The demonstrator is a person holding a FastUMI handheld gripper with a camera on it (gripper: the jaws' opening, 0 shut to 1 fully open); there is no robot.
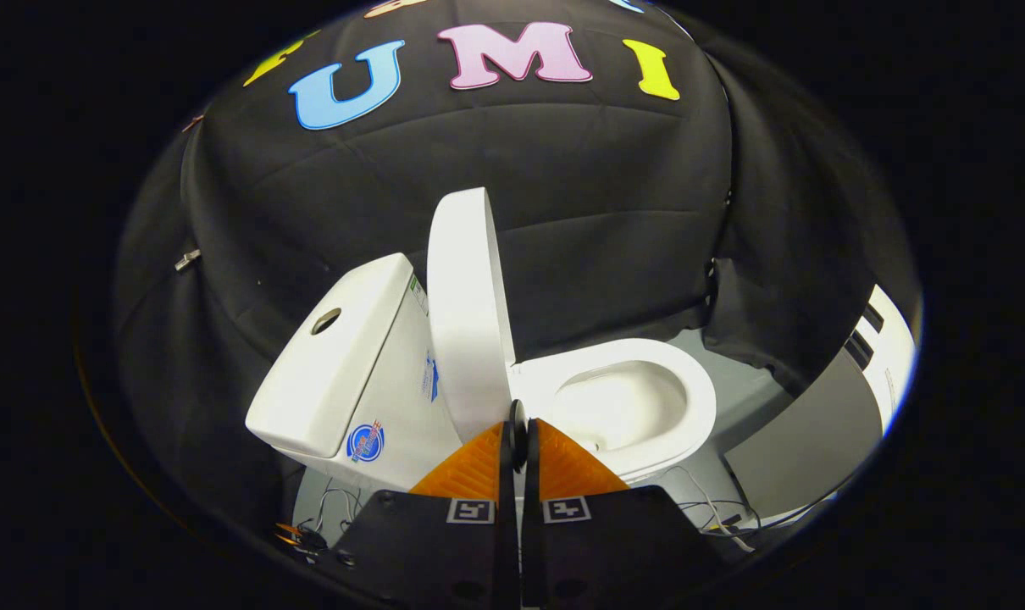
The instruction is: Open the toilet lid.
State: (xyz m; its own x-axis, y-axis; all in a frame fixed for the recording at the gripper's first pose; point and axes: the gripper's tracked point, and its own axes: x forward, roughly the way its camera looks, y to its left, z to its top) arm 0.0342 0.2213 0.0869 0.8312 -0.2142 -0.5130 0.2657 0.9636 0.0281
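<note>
The white toilet stands just ahead of me, tilted in my view. Its lid (468, 313) is raised and stands upright on edge, between the tank (343, 364) and the open bowl (623, 407). The seat rim (699, 398) lies down around the bowl. A round flush button (326, 320) sits on top of the tank. My gripper (518, 424) is shut, its two fingers pressed together with nothing visible between them. The fingertips sit low by the base of the lid near the hinge, just in front of the bowl's back rim.
Loose cables (716, 508) run over the pale floor to the right of the toilet's base. A grey panel (809, 440) and a white unit (889, 356) stand beyond the bowl. A small device with orange lights (296, 535) lies under the tank. Black cloth walls close in behind.
</note>
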